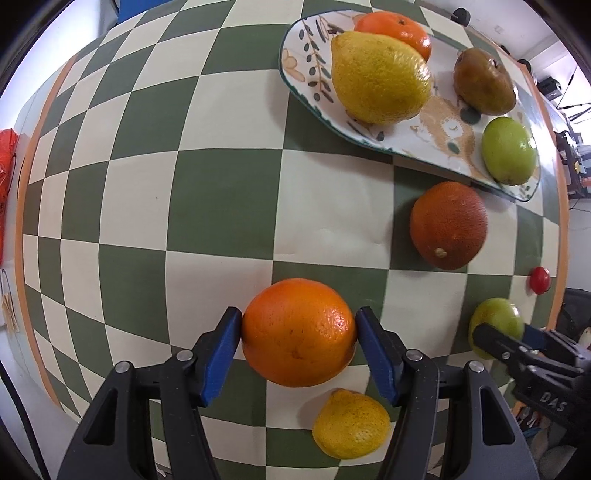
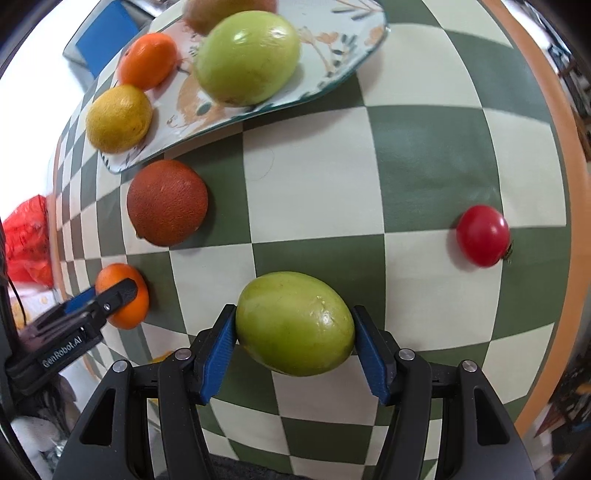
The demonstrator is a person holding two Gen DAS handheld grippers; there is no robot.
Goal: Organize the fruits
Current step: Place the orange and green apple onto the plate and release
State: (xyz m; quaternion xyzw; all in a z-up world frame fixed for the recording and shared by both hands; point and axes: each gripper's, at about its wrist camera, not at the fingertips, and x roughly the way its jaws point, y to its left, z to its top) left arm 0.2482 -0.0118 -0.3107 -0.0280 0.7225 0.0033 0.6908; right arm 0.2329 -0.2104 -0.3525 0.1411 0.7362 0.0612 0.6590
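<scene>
1. The left tool (image 1: 299, 332) is closed on an orange (image 1: 297, 331) on the checked desk (image 1: 221, 177).
2. The right tool (image 2: 294, 330) is closed on a green fruit (image 2: 294, 323) on the desk.
3. The plate (image 1: 436, 122) near them holds four fruits.

A bright orange (image 1: 297, 331) sits clamped between the left tongs (image 1: 299, 332), a small yellow lemon (image 1: 351, 424) just below it. A green fruit (image 2: 294, 323) is gripped by the right tongs (image 2: 294, 332). A dark red-brown orange (image 1: 448, 224) lies beside the painted plate (image 1: 443, 136), which holds a big lemon (image 1: 380, 75), mandarin (image 1: 395, 27), brown pear (image 1: 484, 86) and green fruit (image 1: 509, 150). A red tomato (image 2: 482, 235) lies apart
</scene>
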